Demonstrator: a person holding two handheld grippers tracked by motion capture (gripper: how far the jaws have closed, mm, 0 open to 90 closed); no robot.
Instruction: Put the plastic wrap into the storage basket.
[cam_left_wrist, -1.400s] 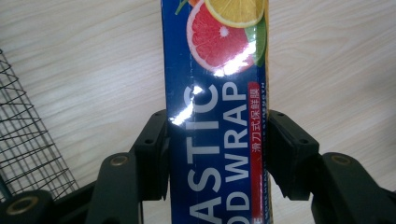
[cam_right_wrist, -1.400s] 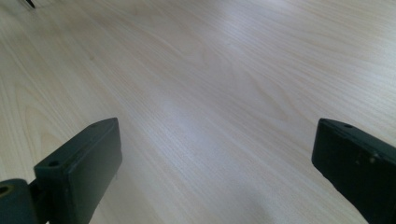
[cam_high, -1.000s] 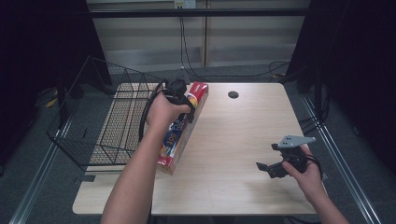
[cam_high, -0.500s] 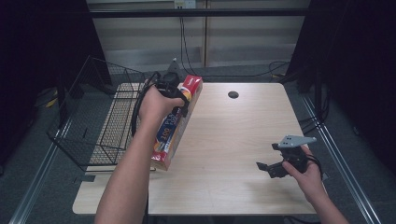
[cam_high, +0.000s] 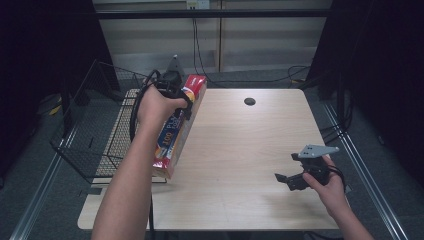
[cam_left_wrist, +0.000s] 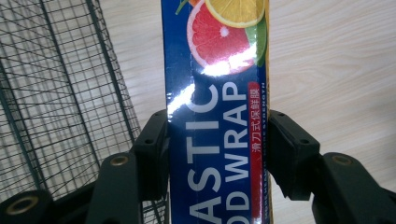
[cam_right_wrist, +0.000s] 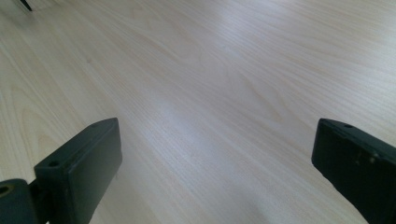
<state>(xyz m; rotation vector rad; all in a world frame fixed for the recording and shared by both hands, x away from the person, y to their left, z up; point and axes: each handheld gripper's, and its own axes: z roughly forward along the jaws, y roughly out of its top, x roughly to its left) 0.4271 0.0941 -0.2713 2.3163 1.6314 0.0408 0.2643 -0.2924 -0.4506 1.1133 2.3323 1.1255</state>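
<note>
The left tool (cam_left_wrist: 212, 154) is clamped on the plastic wrap box (cam_left_wrist: 215, 107), carrying it beside the wire basket (cam_high: 95, 125); next, lower it inside. The right tool (cam_right_wrist: 215, 177) rests apart.

One wrap box (cam_high: 179, 125), one wire basket (cam_high: 95, 125). Two tongs: left (cam_high: 170, 92) and right (cam_high: 292, 180). One worktop (cam_high: 250, 145).
</note>
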